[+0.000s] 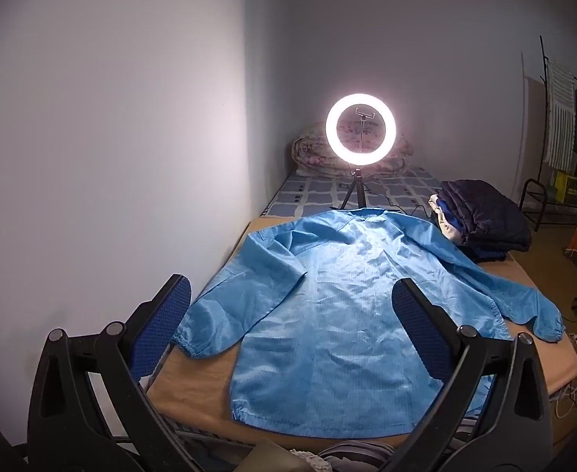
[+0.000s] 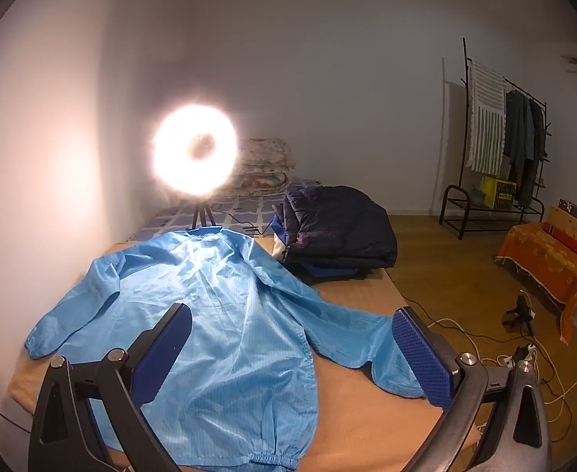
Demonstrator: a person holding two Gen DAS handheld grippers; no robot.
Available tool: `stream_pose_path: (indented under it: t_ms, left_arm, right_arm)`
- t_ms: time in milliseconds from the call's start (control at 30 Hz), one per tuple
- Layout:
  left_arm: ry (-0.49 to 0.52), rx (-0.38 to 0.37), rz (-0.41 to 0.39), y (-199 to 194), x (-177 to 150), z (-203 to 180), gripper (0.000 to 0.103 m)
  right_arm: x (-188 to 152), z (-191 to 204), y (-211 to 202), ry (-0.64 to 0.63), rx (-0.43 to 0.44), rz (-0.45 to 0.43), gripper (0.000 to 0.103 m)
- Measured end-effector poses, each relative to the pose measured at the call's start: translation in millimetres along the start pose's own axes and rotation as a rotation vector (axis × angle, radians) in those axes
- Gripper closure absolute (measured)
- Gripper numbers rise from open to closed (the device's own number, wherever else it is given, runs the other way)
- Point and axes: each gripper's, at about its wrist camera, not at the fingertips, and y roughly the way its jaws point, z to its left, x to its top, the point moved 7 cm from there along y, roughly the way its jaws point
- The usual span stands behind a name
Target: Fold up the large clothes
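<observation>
Lying flat and face-down on the bed (image 1: pixel 205 389), the blue jacket (image 1: pixel 339 314) has both sleeves spread out to the sides. The left claw (image 1: pixel 292 314) hangs above its hem, spread wide and holding nothing. The right claw (image 2: pixel 292 338) hovers wide too, near the right sleeve (image 2: pixel 351 338). Folded dark clothes (image 2: pixel 339 228) sit beyond, by the ring light (image 1: pixel 361 129).

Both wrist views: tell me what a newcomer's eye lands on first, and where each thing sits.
The glowing ring light on its small tripod stands at the far end of the bed, glaring against the white wall. In front of it a light blue jacket lies spread flat on the tan board, sleeves out to both sides. Beside its collar, toward the room, sits a stack of folded dark clothes. The open left gripper and right gripper hover over the near hem.
</observation>
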Motion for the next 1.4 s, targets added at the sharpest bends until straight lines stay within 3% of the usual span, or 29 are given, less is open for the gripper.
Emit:
stream_pose_path:
  t_ms: [1400]
  left_arm:
    - [-0.013, 0.009, -0.028, -9, 24, 6, 0.000]
  right_arm:
    - [4, 11, -4, -0.017, 0.017, -0.004, 0.000]
